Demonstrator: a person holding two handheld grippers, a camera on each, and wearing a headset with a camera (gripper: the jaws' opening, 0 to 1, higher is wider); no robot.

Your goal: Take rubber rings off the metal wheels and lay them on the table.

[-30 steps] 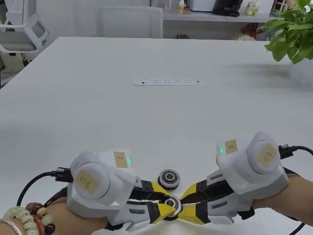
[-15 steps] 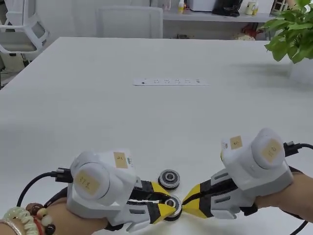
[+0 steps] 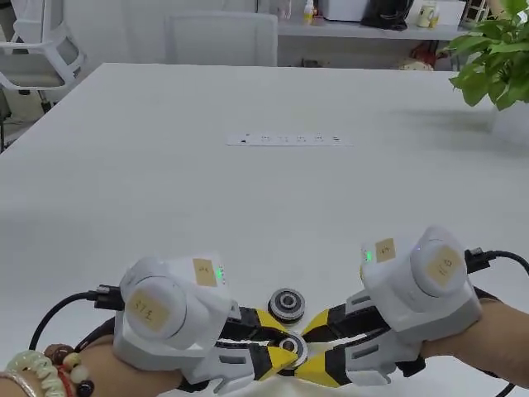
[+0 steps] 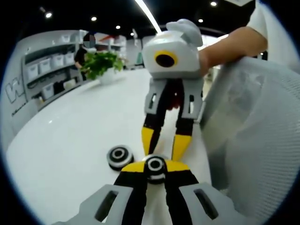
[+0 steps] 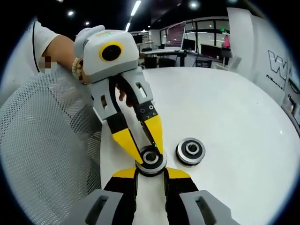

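Left tool (image 4: 155, 168) clamps 1 wheel (image 5: 151, 159); right tool (image 5: 151, 172) faces it, tips seemingly touching.

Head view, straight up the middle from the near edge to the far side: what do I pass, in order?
Held wheel → loose wheel → power strip → chair

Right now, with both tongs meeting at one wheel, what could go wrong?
1. The left tongs seem to clamp the held wheel only at their tips; if the right tongs tug the rubber ring, it may twist or slip out.
2. The second wheel lies close by; a slip could knock it away.
3. The work sits near the table edge, so a freed ring could drop off.
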